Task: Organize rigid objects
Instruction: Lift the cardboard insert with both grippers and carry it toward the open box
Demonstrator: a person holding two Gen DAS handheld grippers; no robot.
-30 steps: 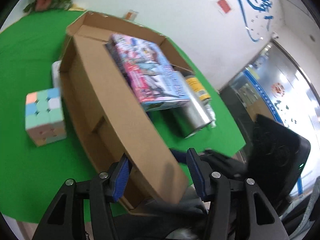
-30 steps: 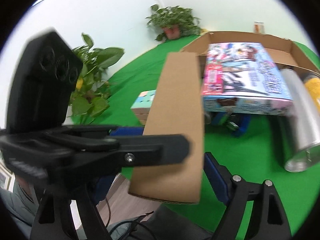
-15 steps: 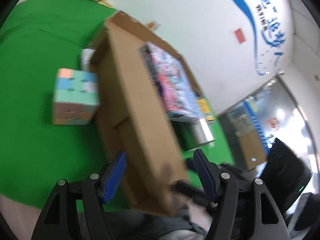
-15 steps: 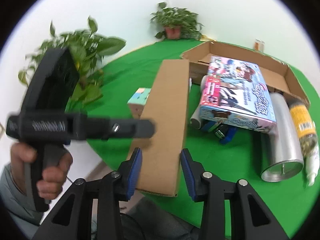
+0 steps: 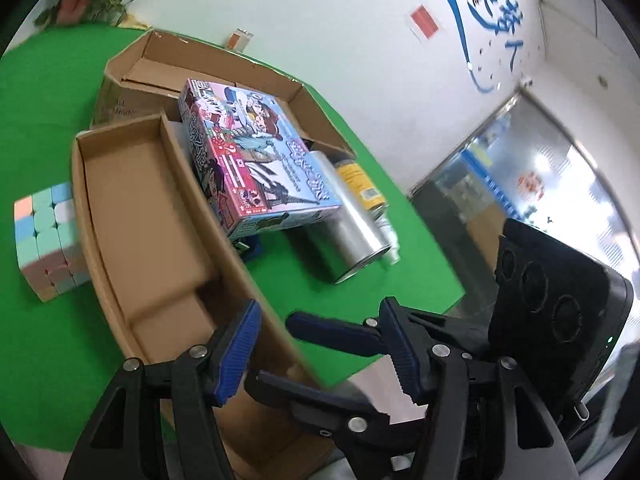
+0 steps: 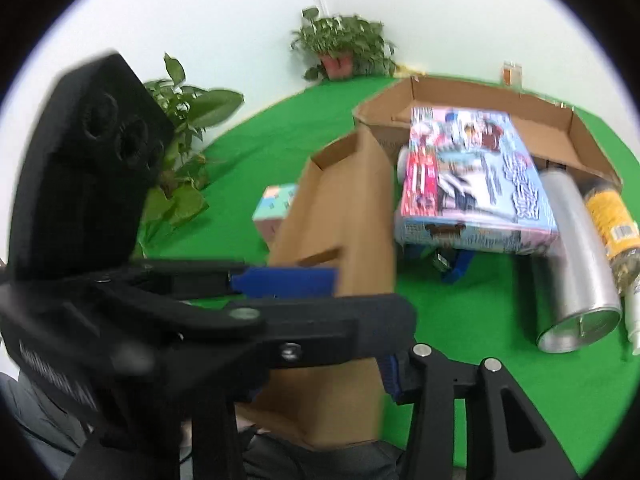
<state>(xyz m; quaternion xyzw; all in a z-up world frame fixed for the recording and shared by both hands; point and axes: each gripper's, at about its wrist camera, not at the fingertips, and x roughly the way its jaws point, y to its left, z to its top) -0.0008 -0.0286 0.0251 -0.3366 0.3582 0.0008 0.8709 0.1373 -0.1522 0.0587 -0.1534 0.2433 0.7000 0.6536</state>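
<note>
A long narrow cardboard tray (image 5: 132, 216) lies on the green table, open side up, its near end over the table edge; it also shows in the right wrist view (image 6: 344, 240). My left gripper (image 5: 320, 352) is open and straddles the tray's near right wall. My right gripper (image 6: 352, 360) grips the tray's near end; its left finger is hidden behind the left gripper. A colourful game box (image 5: 256, 168) leans against the tray, on a larger cardboard box (image 5: 224, 64). A pastel puzzle cube (image 5: 44, 240) sits left of the tray.
A silver can (image 5: 348, 228), a yellow-labelled bottle (image 5: 360, 184) and a white tube (image 6: 634, 320) lie right of the game box. A blue object (image 6: 456, 264) is under the game box. Potted plants (image 6: 344, 48) stand at the table's far side. The table edge is close.
The cardboard tray has tipped from on its side to open side up. The left gripper has swung across the right wrist view again, over the tray's near end.
</note>
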